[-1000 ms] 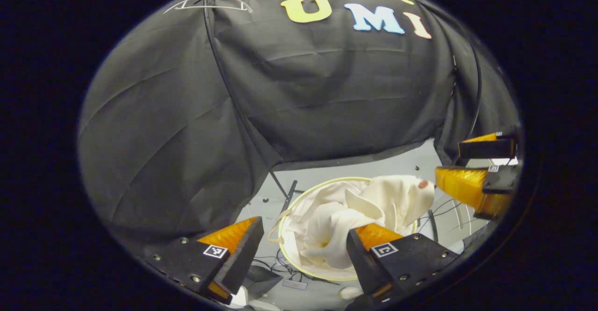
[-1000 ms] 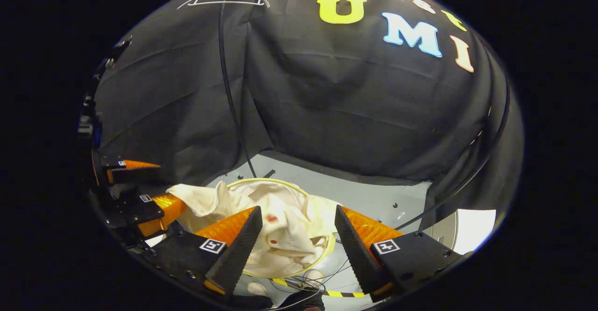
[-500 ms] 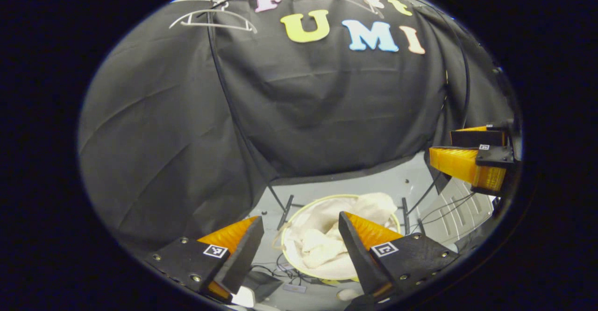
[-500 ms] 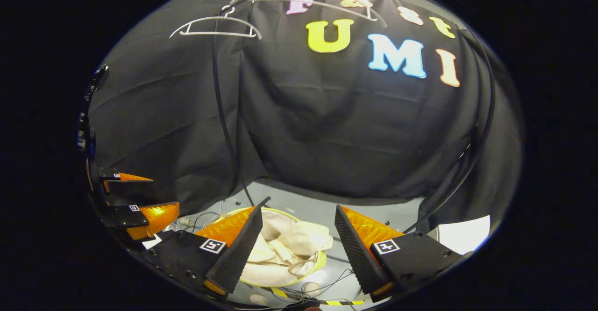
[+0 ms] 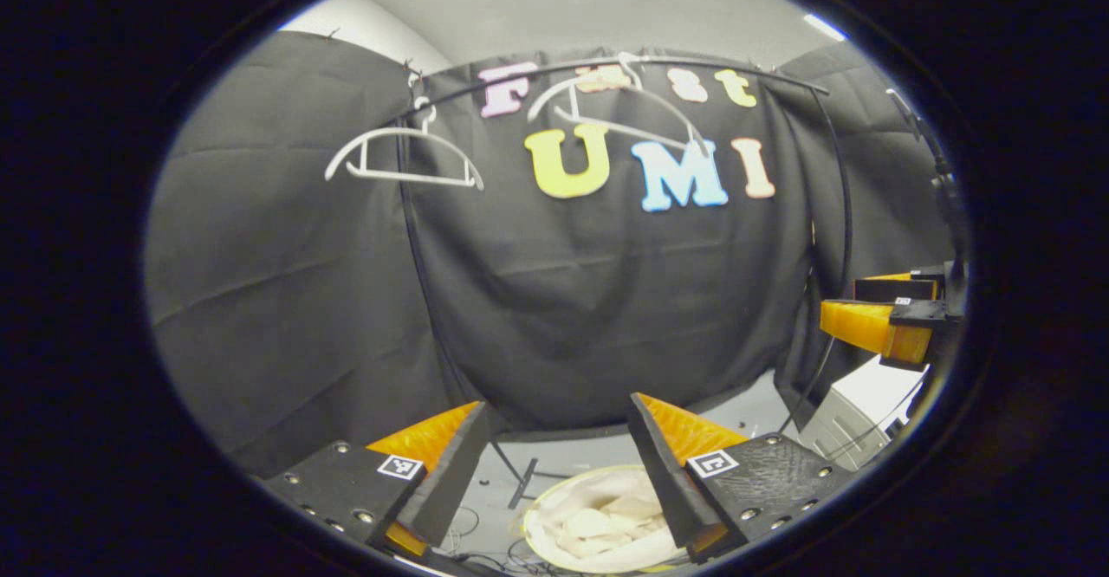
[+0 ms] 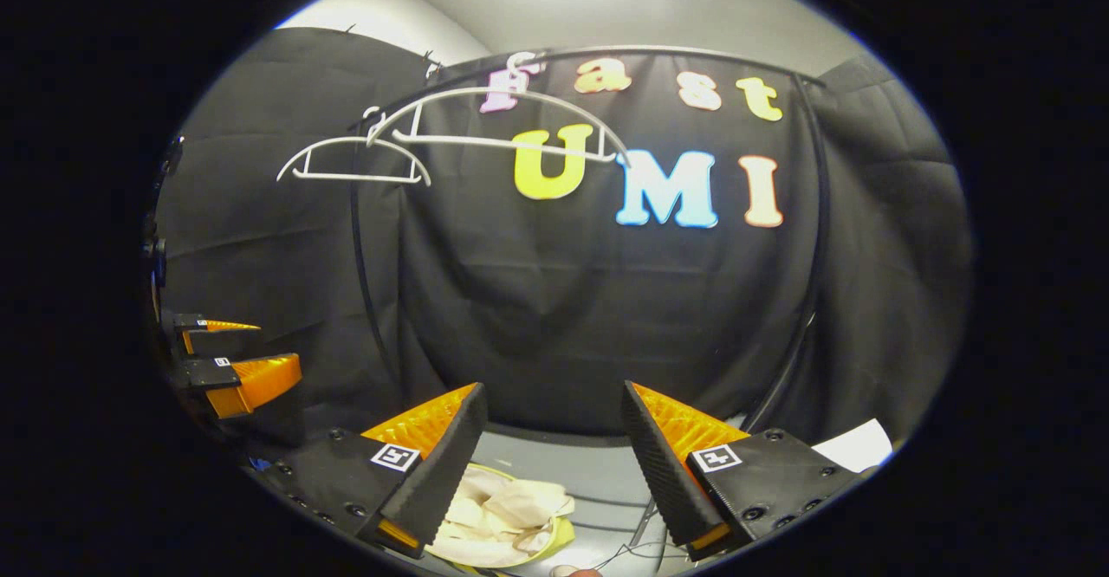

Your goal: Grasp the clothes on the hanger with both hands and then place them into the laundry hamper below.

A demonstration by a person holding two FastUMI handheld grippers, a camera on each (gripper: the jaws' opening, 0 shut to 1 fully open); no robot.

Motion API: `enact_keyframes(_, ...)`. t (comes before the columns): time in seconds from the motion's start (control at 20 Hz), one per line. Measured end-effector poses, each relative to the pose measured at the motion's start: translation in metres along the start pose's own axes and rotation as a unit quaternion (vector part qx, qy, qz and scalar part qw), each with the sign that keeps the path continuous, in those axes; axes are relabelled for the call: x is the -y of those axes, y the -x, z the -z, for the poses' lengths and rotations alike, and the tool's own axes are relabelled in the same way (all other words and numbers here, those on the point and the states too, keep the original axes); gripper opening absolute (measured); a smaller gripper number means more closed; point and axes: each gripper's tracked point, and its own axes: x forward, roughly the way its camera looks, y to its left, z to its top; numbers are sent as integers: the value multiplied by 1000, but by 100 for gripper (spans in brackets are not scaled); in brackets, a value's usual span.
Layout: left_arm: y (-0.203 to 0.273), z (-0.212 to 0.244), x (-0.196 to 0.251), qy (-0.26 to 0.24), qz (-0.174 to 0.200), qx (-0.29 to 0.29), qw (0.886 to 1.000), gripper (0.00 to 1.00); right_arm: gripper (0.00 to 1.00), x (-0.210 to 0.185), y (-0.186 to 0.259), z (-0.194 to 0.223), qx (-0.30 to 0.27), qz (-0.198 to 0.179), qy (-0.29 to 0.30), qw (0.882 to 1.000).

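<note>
Your left gripper [image 5: 554,412] and right gripper [image 6: 550,399] are both spread, empty; the cream clothes [image 5: 606,525] lie in the laundry hamper [image 5: 530,529], two bare hangers [image 6: 355,161] overhead.

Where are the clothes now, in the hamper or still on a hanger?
In the hamper. The pale clothes lie bunched inside the laundry hamper, and both hangers on the rail are bare.

Left gripper [image 5: 554,412]: wedge-shaped ribbed fingers on black screw-fastened mounts, each bearing a square black-and-white marker. Right gripper [image 6: 550,399]: identical construction.
</note>
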Motion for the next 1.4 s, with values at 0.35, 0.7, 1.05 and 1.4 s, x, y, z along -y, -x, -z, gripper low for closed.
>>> enact_keyframes(0.35, 22, -92, -2, 8, 17, 103, 994, 95, 97, 39, 41, -72, 85, 53, -4, 995)
enact_keyframes(0.7, 55, -125, -7, -6, 14, 152, 988, 95, 97, 63, 80, -81, 97, 71, -25, 992)
enact_keyframes(1.05, 84, -127, -16, 5, 0, 165, 986, 95, 96, 96, 119, -80, 113, 109, -40, 987)
enact_keyframes(1.4, 95, -138, -8, 4, 0, 183, 983, 95, 97, 112, 135, -84, 128, 128, -43, 983)
